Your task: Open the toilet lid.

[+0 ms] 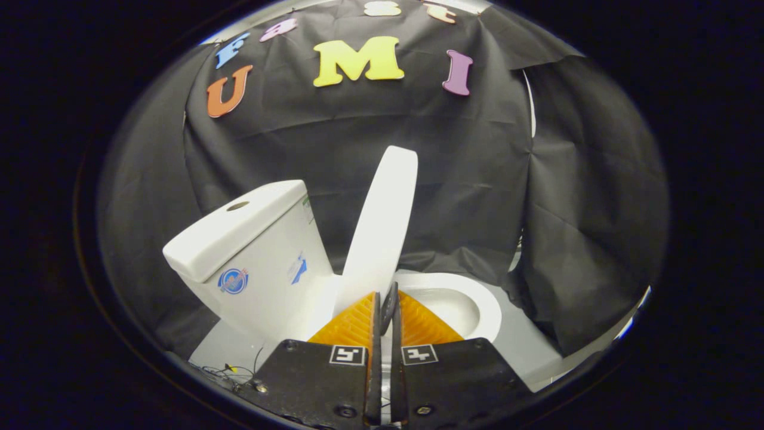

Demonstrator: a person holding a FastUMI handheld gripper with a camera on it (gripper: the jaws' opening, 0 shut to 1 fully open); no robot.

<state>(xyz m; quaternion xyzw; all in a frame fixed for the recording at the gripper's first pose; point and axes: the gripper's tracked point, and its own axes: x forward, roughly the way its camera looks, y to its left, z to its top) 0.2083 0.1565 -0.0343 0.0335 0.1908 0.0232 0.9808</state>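
Two fingers [399,325] of the gripper [385,307] sat almost pressed together, with only a thin slit between them. They held nothing. Their tips sat right in front of the low edge of the toilet lid [382,221], so close that it was hard to tell if they touched it or not.

One lid stood up, raised most of the way. It leaned a little toward the tank and was seen almost edge-on, like a tall white blade going up from the fingertips. Its bottom end was hidden behind the fingers.

One tank [256,251] stood just beside the lid. One round hole showed in the tank's flat top. Three small stickers were on its side, too small to make out.

One bowl [477,298] lay open on the other side of the lid, just past the fingers. Part of its rim and part of its inside were hidden by the fingers.

One pale floor [525,352] lay under the toilet. A few thin wires [230,370] lay on it near the base of the gripper, tangled and hard to see. Black cloth [465,179] hung behind everything.
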